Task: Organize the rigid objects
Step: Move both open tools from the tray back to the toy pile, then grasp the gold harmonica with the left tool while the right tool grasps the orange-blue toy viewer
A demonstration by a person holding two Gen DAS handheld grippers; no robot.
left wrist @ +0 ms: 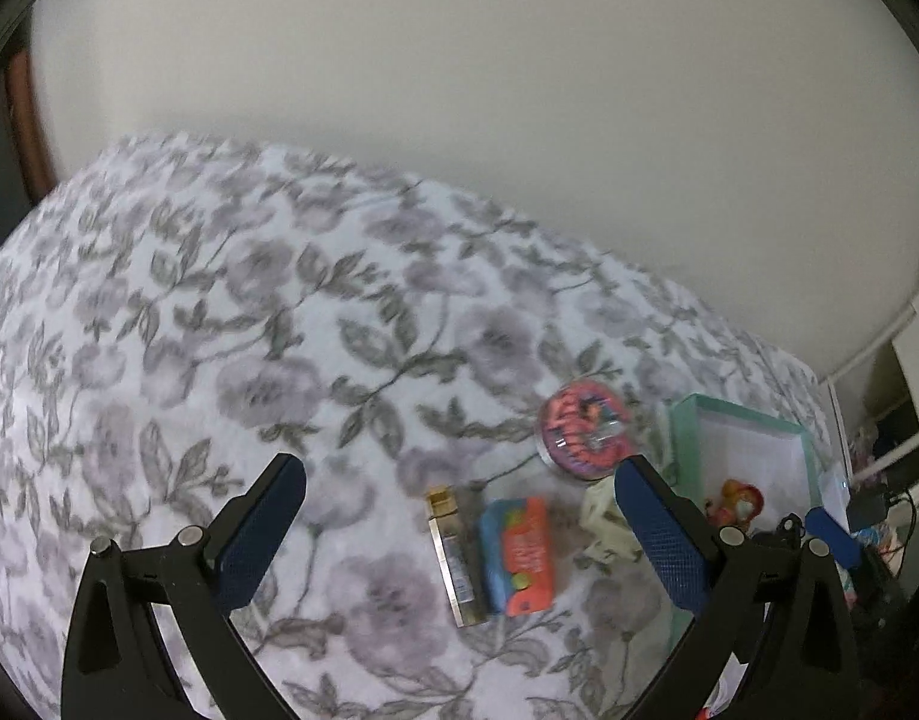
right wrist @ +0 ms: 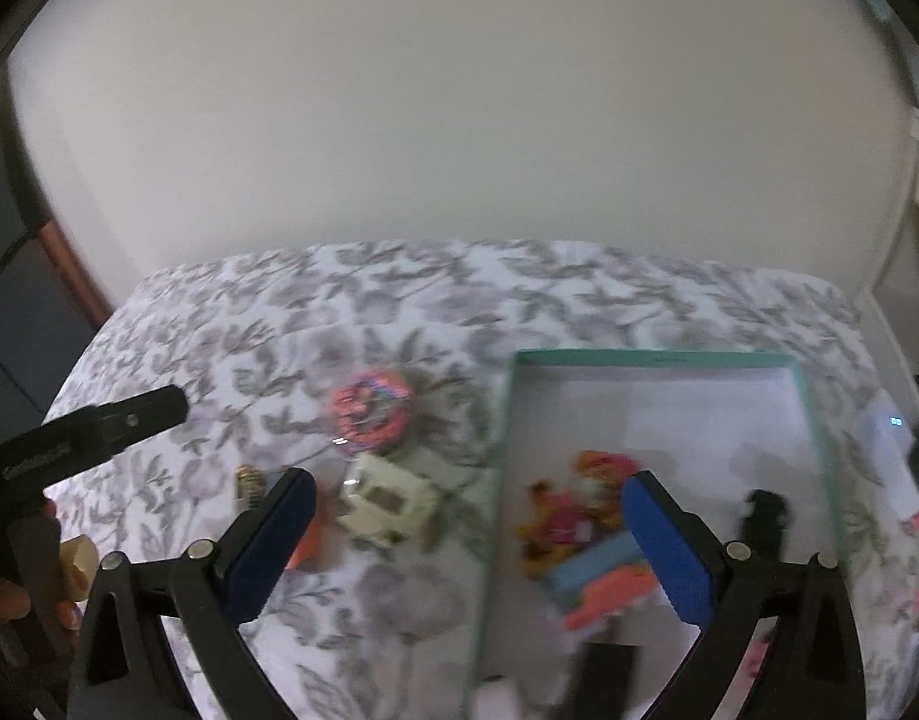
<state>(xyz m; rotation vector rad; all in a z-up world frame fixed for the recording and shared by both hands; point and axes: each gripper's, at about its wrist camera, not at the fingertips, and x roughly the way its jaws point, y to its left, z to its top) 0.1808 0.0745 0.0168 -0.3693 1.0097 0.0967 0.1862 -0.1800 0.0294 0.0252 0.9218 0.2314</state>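
Observation:
My left gripper [left wrist: 459, 468] hangs open above the floral bedspread [left wrist: 219, 330], nothing between its fingers. Below it lie a gold rectangular case [left wrist: 453, 552], a blue and orange box [left wrist: 519, 552], a cream object [left wrist: 603, 525] and a round clear case with pink contents [left wrist: 585, 435]. A teal box with a white inside [right wrist: 657, 356] sits on the right. In it lie an orange toy figure [right wrist: 573, 510] and another blue and orange box [right wrist: 603, 576]. My right gripper [right wrist: 468, 480] is open over the teal box's left wall, holding nothing.
A pale wall stands behind the bed. One black finger of the left gripper [right wrist: 153, 411] reaches in from the left, with a person's hand [right wrist: 3, 606] below it. A small white device with a lit display [right wrist: 885, 426] and cables lie off the bed's right side.

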